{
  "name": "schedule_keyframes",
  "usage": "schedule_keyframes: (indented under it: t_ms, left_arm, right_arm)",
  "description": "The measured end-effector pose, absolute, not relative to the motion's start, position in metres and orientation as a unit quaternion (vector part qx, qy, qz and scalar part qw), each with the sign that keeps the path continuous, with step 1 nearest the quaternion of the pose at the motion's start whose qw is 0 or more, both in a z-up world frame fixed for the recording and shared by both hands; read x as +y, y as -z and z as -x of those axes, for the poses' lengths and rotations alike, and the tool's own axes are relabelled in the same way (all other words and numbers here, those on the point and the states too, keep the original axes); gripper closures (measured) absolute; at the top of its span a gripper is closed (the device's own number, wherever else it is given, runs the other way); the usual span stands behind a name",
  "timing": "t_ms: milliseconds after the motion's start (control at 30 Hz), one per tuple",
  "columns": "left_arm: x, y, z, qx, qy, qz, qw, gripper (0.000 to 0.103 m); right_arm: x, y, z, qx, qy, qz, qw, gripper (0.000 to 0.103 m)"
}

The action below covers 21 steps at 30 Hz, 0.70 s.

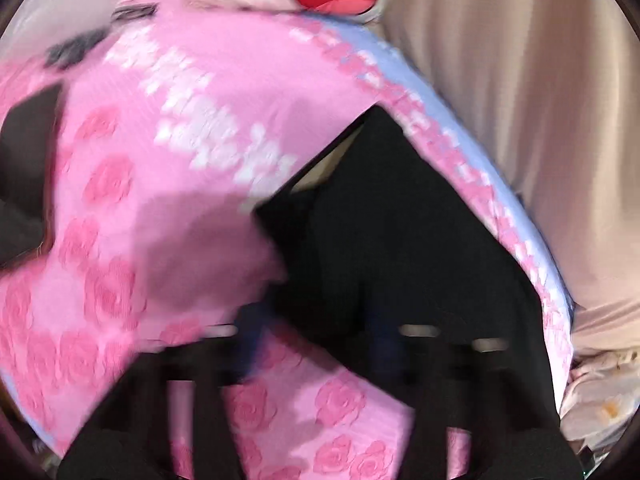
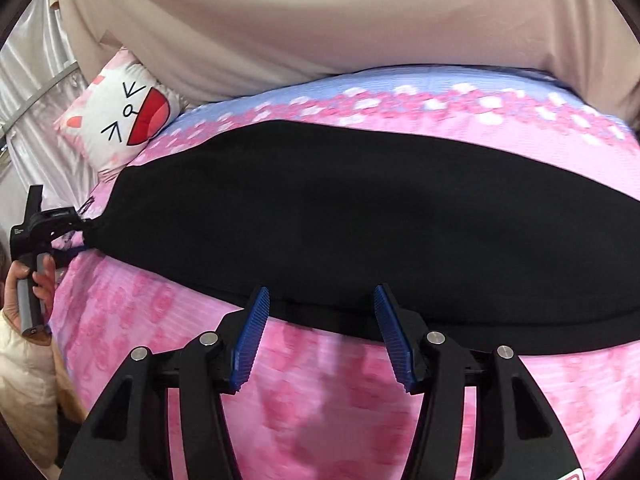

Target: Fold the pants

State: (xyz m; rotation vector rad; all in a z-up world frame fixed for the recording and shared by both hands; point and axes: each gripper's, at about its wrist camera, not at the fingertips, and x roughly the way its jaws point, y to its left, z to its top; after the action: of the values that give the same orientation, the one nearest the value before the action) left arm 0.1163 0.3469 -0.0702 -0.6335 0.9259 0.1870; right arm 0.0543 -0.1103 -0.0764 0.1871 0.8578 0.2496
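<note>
Black pants (image 2: 340, 216) lie spread lengthwise across a pink bedspread (image 2: 320, 400), directly ahead of the right gripper (image 2: 318, 300). That gripper's blue ribbed fingers (image 2: 252, 332) stand wide apart, holding nothing, their tips just at the near edge of the cloth. Far off to its left, a hand grips the handle of the left gripper (image 2: 86, 232), whose tip meets one end of the pants; the cloth there looks pulled to a point, so it seems pinched. From the left gripper's own blurred view, the pants (image 1: 380, 240) lie dark in front of it, and I cannot tell how far its fingers are closed.

To fold well, I would judge the right gripper should close on the near edge, taking both layers, then lift level with the left so the fabric carries over without bunching.

The pants look matte, soft and thick. The bedspread is textured with raised rose patterns. A cat-face cushion (image 2: 124, 116) sits beyond, against beige draped cloth (image 2: 320, 20).
</note>
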Motion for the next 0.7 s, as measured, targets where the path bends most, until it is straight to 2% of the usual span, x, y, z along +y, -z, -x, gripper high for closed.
schedule_keyframes:
  t_ms: [100,233,300,400,433,633,667,700]
  left_arm:
    - [0.342,0.038,-0.142,0.406,-0.048,0.261,0.875,0.081]
    - [0.324,-0.019,-0.162,0.349,-0.025,0.184,0.919,0.081]
    - [0.326,-0.002,-0.172,0.381,-0.059,0.152,0.910,0.079]
    - [0.341,0.071,-0.179,0.474,-0.096,0.154,0.862,0.077]
    - [0.342,0.072,-0.166,0.449,-0.089,0.158,0.875,0.077]
    - [0.334,0.045,-0.139,0.435,-0.109,0.151,0.881,0.071]
    - [0.328,0.037,-0.134,0.426,-0.122,0.139,0.886,0.071]
    - [0.324,0.029,-0.129,0.414,-0.135,0.125,0.891,0.071]
  right_arm:
    - [-0.098,0.078,-0.057,0.418,-0.115,-0.093,0.896,0.048]
    - [-0.096,0.072,-0.056,0.418,-0.105,-0.088,0.898,0.048]
    - [-0.097,0.069,-0.053,0.410,-0.101,-0.086,0.902,0.041]
    - [-0.105,0.075,-0.051,0.415,-0.077,-0.085,0.902,0.040]
    - [-0.109,0.076,-0.051,0.419,-0.073,-0.086,0.901,0.040]
    - [-0.125,0.046,-0.074,0.390,-0.090,-0.092,0.912,0.040]
    - [-0.123,0.042,-0.082,0.387,-0.097,-0.089,0.913,0.041]
    - [-0.119,0.040,-0.096,0.383,-0.110,-0.080,0.913,0.056]
